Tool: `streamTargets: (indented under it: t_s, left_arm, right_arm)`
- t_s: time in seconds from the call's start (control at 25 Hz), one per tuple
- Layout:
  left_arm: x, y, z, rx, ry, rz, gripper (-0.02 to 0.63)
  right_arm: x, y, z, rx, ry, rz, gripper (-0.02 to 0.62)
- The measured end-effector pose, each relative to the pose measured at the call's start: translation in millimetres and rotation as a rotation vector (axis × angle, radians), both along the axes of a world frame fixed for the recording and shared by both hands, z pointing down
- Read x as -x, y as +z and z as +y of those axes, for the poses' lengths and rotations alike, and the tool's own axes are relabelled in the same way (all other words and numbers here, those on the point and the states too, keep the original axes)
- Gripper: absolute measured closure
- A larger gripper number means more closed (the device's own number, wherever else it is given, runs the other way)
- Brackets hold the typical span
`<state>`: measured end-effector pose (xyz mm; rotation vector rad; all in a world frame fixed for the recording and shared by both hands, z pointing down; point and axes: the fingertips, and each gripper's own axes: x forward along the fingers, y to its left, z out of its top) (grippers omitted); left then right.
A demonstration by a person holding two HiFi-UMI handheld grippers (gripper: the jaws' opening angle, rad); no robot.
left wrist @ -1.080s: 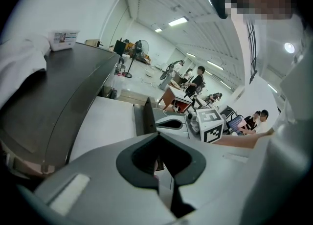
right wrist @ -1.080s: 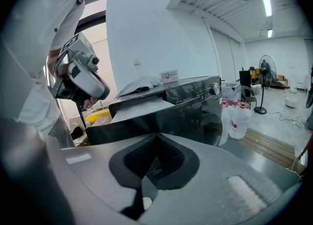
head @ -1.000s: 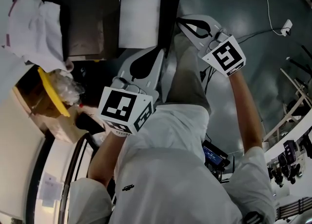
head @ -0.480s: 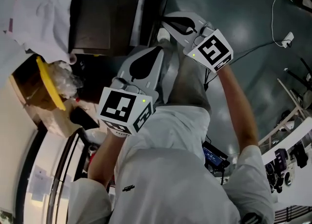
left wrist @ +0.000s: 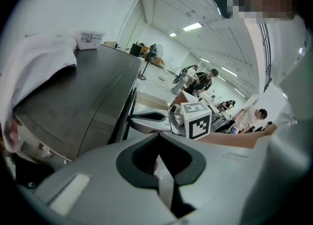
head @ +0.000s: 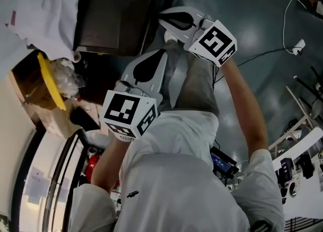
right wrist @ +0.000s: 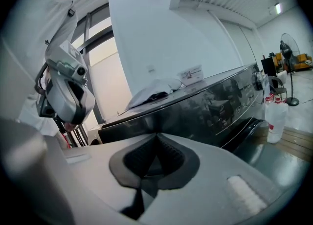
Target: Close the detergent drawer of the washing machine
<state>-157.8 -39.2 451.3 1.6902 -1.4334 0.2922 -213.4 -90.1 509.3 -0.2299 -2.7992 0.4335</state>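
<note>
Jaws together, empty — left gripper (left wrist: pixel 158 138) | right gripper (right wrist: pixel 156 137) likewise — beside washing machine (right wrist: pixel 215 106)

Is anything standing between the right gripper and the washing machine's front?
Nothing visible. The right gripper, jaws together and empty, faces the washing machine directly; the white cloth lies on its top, out of the way.

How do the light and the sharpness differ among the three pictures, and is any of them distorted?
Head view: dim, the dark grey washing machine almost lost in shadow, only the white cloth bright. Left gripper view: strong fisheye bending, black corners, long white ceiling lamps blown out. Right gripper view: the same bending, the machine's glossy front mirroring the room.
</note>
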Motion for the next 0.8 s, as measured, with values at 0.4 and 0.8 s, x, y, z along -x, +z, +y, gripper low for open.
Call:
streamTargets:
  t_s: [0.4,0.8]
  left_arm:
    - [-10.9,-6.3,5.0,0.005,0.018,-0.035,0.586]
    - [-14.1,-8.7,3.1,0.023,0.021,-0.068,0.587]
  right_arm:
    - [-0.3,2.3,-0.8,0.026,0.020,-0.009,0.594]
    - [10.7,4.8,1.3,0.001,-0.002,0.020,0.594]
